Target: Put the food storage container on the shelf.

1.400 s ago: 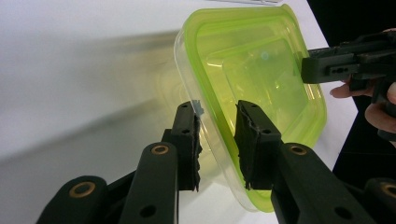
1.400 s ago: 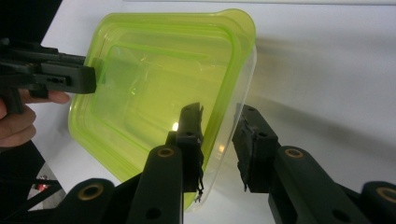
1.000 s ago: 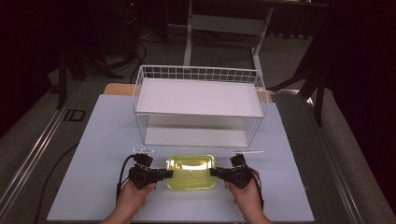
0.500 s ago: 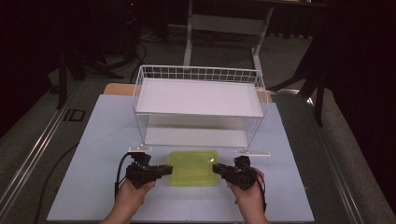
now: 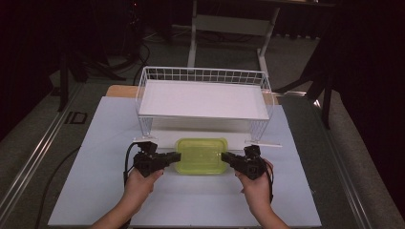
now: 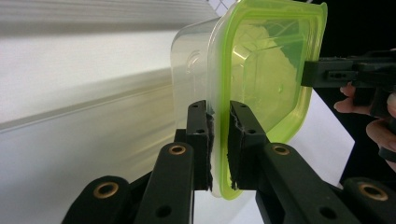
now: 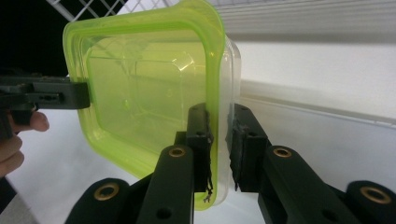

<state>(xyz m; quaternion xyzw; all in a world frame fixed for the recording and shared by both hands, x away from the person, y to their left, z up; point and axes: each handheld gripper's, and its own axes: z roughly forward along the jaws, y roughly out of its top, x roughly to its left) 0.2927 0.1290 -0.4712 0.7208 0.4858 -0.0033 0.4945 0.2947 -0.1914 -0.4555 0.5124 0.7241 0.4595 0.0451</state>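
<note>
A clear food container with a lime-green lid is held between my two grippers just in front of the wire rack's lower opening. My left gripper is shut on the left rim, and in the left gripper view its jaws pinch the lid edge of the container. My right gripper is shut on the opposite rim; the right gripper view has its jaws clamped over the edge of the container. Each gripper view shows the other gripper across the lid.
A white wire rack with a flat shelf stands directly behind the container, its legs at either side. The white table mat runs around the hands. Dark floor, a desk frame and cables lie beyond the table.
Both grippers have carried the container away from the person, toward the rack's lower opening. Their grip on both rims is the same.
</note>
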